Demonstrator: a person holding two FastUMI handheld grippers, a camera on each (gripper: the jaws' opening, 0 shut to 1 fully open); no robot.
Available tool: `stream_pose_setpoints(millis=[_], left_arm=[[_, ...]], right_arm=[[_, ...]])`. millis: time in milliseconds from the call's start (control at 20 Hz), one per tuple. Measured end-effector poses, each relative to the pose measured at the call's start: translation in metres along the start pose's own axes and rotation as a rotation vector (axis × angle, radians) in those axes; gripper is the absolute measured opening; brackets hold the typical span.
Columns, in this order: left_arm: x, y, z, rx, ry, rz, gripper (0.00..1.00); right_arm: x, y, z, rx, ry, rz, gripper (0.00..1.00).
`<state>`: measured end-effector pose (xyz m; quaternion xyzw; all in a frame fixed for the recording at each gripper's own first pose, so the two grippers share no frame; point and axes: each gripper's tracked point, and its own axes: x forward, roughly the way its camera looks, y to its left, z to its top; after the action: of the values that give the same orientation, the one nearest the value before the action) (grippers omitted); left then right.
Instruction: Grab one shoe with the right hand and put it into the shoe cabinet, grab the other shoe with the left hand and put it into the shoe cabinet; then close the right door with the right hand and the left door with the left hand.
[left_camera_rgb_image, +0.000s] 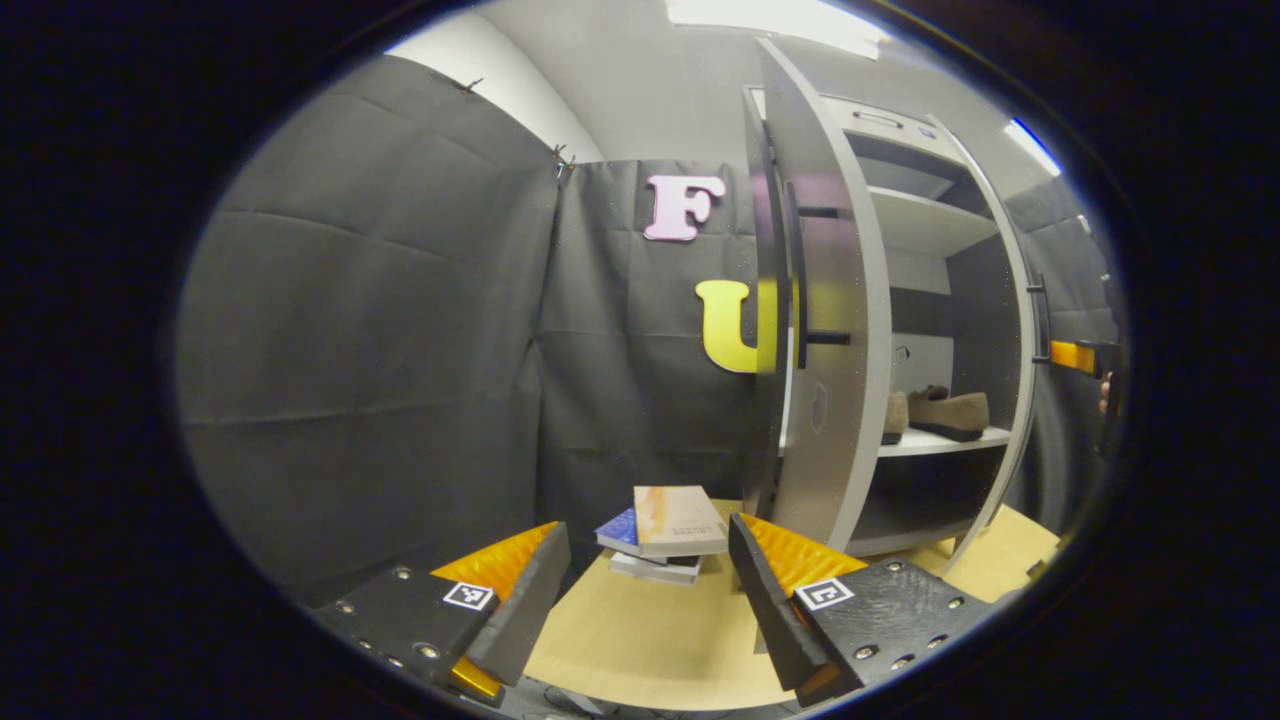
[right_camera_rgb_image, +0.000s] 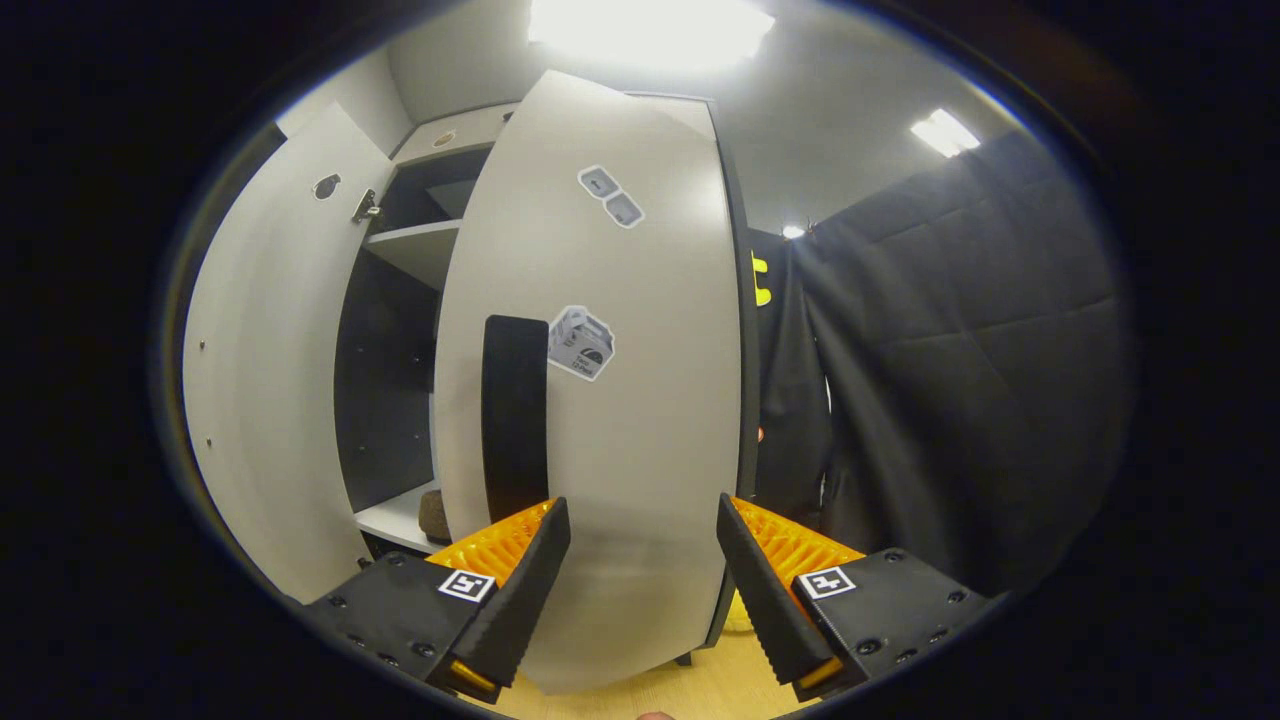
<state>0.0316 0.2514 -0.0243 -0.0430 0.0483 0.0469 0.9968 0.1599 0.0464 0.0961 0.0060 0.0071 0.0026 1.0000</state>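
My left gripper (left_camera_rgb_image: 645, 560) is open and holds nothing; it hangs over the wooden table (left_camera_rgb_image: 650, 650), well short of the shoe cabinet (left_camera_rgb_image: 930, 230). The cabinet's left door (left_camera_rgb_image: 825, 330) stands open, edge toward me. Two tan shoes rest on a cabinet shelf: one in full sight (left_camera_rgb_image: 950, 410), the other (left_camera_rgb_image: 895, 415) half hidden by that door. My right gripper (right_camera_rgb_image: 640, 540) is open, right up against the outer face of the right door (right_camera_rgb_image: 610, 420), beside its black handle (right_camera_rgb_image: 515, 420). A shoe tip (right_camera_rgb_image: 435, 515) peeks out past the door's edge. The right gripper (left_camera_rgb_image: 1085, 357) also shows by the right door's edge.
A stack of books (left_camera_rgb_image: 665, 535) lies on the table just beyond my left fingertips. Black cloth walls close the booth on the left and behind. The left door's inner face (right_camera_rgb_image: 260, 380) shows at the left of the right gripper view.
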Motion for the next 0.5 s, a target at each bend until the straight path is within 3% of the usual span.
stream_pose_setpoints(millis=[50,150,450,500], left_arm=[[0.004,-0.002,0.004,-0.001,-0.002,-0.003,0.93],[0.012,-0.001,0.013,0.003,-0.010,-0.003,0.96],[0.048,0.010,0.070,0.016,-0.090,0.026,0.96],[0.054,0.010,0.077,0.015,-0.103,0.030,0.93]], right_arm=[[-0.001,-0.002,-0.004,0.004,0.012,0.004,0.95],[-0.007,-0.008,-0.013,-0.007,0.027,-0.010,0.97],[-0.029,-0.041,-0.038,-0.020,0.070,-0.048,0.97],[-0.031,-0.047,-0.041,-0.018,0.076,-0.056,0.95]])
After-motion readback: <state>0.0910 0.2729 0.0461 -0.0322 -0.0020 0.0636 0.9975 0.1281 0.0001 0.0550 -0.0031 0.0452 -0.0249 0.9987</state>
